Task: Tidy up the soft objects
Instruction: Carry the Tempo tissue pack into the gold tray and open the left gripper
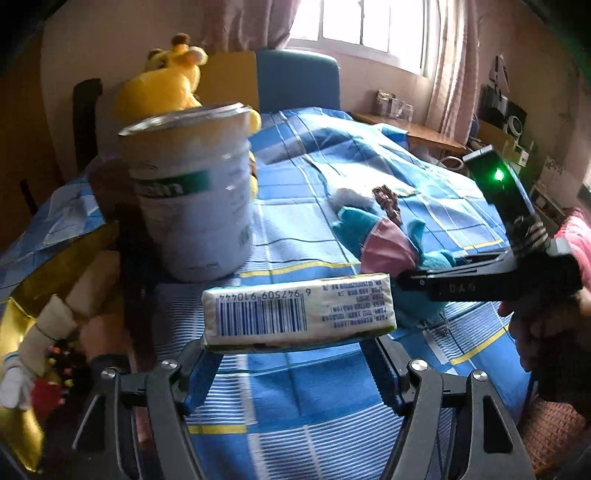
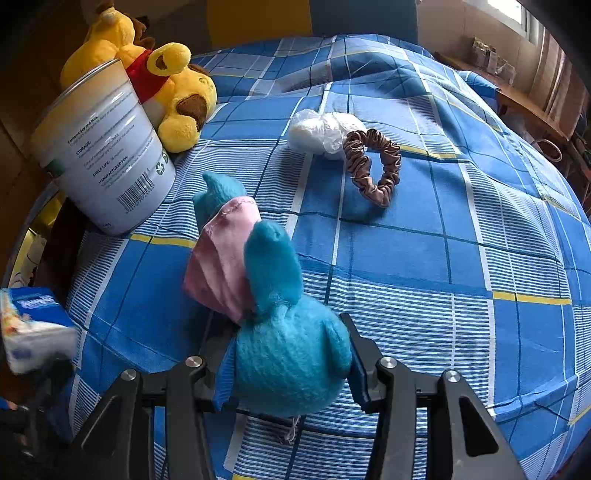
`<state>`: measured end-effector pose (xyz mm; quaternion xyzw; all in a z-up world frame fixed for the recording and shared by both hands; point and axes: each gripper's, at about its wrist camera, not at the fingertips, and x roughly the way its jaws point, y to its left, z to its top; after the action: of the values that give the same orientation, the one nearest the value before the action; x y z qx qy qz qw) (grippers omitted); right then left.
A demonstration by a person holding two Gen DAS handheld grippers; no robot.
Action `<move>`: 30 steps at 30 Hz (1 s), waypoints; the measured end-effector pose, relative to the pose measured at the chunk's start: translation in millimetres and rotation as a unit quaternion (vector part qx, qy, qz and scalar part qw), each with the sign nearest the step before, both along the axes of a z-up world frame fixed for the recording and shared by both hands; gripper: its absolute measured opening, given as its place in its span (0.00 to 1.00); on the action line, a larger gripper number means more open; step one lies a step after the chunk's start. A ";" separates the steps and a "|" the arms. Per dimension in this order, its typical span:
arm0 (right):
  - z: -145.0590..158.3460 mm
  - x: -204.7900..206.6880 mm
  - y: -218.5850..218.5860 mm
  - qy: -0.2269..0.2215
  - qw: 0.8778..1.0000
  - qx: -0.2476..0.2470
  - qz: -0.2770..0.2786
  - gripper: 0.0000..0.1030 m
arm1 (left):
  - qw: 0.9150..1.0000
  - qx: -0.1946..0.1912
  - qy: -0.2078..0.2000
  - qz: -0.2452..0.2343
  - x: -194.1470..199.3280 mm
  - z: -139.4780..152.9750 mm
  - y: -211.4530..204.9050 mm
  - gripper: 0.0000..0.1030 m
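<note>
Gripping: left fingers (image 1: 295, 341) clamped on tissue pack (image 1: 299, 312), right fingers (image 2: 286, 354) on blue plush (image 2: 284, 354).

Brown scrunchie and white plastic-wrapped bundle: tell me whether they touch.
Touching. The right wrist view shows the brown scrunchie with its upper loop lying against the white plastic-wrapped bundle, no blue cloth between them.

Daylight is pouring through the window (image 1: 364, 22) ahead of me, and pale pink curtains (image 1: 448, 62) are hanging beside it. A blue headboard (image 1: 297, 79) is standing against the beige wall (image 1: 92, 44), with a yellow panel (image 1: 231, 79) next to it. A wooden desk (image 1: 413, 129) is running under the window, and a blue plaid bedsheet (image 2: 461, 277) is spreading across the bed.
</note>
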<state>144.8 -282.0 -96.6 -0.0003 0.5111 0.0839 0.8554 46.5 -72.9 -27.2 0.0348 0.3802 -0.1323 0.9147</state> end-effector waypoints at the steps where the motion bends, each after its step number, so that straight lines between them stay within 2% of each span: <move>1: 0.1 -0.1 0.3 -0.001 1.000 -0.002 0.001 0.48 | 1.000 -0.001 -0.001 0.003 -0.9 1.7 2.5 0.70; 16: -0.3 -2.5 5.1 -0.015 0.999 -0.028 0.011 0.48 | 0.997 0.001 -0.025 0.069 -19.4 26.8 61.9 0.70; 30: -0.1 -4.7 8.1 -0.021 0.999 -0.040 0.014 0.48 | 0.989 0.012 -0.035 0.144 -28.8 36.7 125.7 0.70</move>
<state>140.1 -273.9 -96.6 -0.0438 0.4960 0.0754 0.8639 17.7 52.8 9.5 -0.0050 0.3509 0.0066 0.9364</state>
